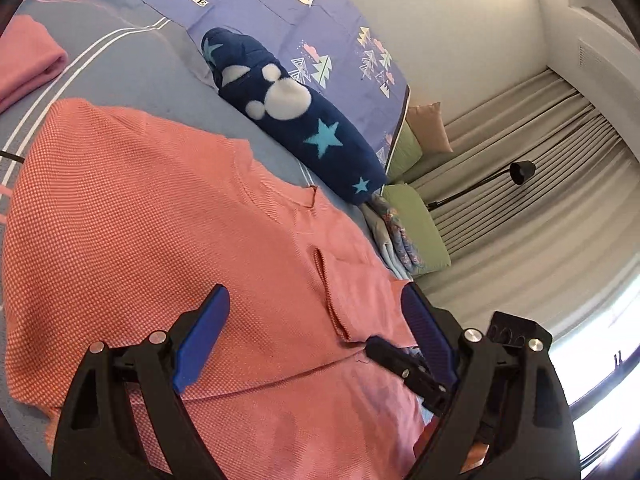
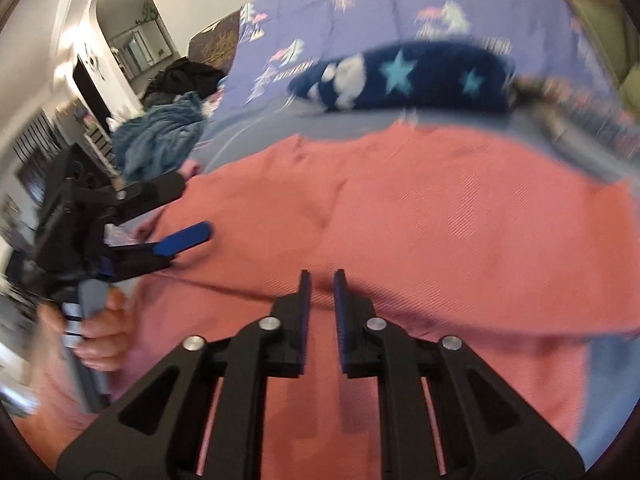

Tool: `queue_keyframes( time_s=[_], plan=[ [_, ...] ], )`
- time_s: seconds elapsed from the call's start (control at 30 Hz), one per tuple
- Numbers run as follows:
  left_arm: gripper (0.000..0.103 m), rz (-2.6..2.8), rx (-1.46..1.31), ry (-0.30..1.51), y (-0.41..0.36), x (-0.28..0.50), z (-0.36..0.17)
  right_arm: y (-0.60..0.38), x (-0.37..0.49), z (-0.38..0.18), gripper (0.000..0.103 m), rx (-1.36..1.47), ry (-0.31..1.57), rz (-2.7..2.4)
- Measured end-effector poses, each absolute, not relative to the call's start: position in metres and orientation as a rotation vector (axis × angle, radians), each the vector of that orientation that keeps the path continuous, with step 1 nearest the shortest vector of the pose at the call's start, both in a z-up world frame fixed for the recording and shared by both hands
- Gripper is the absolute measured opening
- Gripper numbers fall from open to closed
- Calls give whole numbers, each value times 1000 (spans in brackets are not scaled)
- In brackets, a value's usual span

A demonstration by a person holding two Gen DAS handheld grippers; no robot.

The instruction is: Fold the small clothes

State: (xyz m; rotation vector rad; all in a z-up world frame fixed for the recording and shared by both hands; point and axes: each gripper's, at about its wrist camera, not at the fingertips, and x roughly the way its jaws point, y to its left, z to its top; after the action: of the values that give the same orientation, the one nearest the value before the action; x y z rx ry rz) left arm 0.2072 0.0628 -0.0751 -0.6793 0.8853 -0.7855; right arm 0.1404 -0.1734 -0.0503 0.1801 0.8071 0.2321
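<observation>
A coral knit top [image 1: 140,220] lies spread flat on the blue-grey bedsheet [image 1: 140,64], one sleeve folded in over its body. My left gripper [image 1: 316,290] hovers over the top near that sleeve, wide open with nothing between its blue pads. In the right wrist view the same top [image 2: 440,220] fills the middle. My right gripper [image 2: 322,276] is just above it, its pads a narrow gap apart and holding nothing. The left gripper [image 2: 192,208] shows at that view's left, held by a hand [image 2: 104,340]. This view is blurred.
A folded pink cloth [image 1: 28,60] lies at the far left of the bed. Beyond the top, a navy plush roll with stars [image 1: 296,120] rests against a purple printed quilt [image 1: 280,12]. Green cushions [image 1: 416,224], a black lamp [image 1: 520,172] and curtains stand past the bed's edge.
</observation>
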Motion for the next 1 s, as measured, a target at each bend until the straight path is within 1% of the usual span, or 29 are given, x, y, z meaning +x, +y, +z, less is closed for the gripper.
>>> queue_keyframes(
  time_s=[0.03, 0.07, 0.1, 0.3, 0.33, 0.37, 0.4, 0.43, 0.6, 0.67, 0.73, 0.83, 0.97, 1.0],
  plan=[
    [87, -790, -680, 882, 63, 207, -74, -173, 140, -47, 26, 132, 790, 204],
    [87, -796, -677, 877, 62, 206, -73, -173, 144, -48, 36, 104, 786, 196],
    [87, -802, -673, 872, 61, 205, -72, -168, 147, -49, 42, 62, 792, 205],
    [87, -808, -634, 874, 56, 202, -71, -138, 154, -70, 42, -156, 862, 176],
    [87, -806, -629, 878, 55, 203, -71, -138, 157, -73, 40, -159, 867, 169],
    [87, -804, -624, 881, 54, 203, -72, -140, 159, -74, 30, -153, 869, 167],
    [87, -799, -616, 884, 53, 203, -73, -143, 161, -73, 12, -134, 870, 161],
    [87, -793, -610, 884, 52, 203, -73, -147, 163, -71, 4, -114, 870, 144],
    [87, -788, -614, 880, 55, 204, -73, -162, 162, -42, 3, 47, 794, 143],
    [87, -829, -657, 874, 59, 204, -71, -159, 159, -25, 3, 100, 741, 192],
    [87, -888, -712, 877, 62, 204, -70, -148, 158, -19, 3, 133, 734, 284],
    [87, -1007, -810, 907, 61, 205, -73, -128, 152, -29, 3, 153, 768, 372],
    [87, -1008, -815, 966, 48, 206, -82, -108, 144, -51, 3, 92, 809, 401],
    [86, -1001, -808, 969, 46, 206, -83, -106, 143, -53, 3, 88, 817, 406]
  ],
)
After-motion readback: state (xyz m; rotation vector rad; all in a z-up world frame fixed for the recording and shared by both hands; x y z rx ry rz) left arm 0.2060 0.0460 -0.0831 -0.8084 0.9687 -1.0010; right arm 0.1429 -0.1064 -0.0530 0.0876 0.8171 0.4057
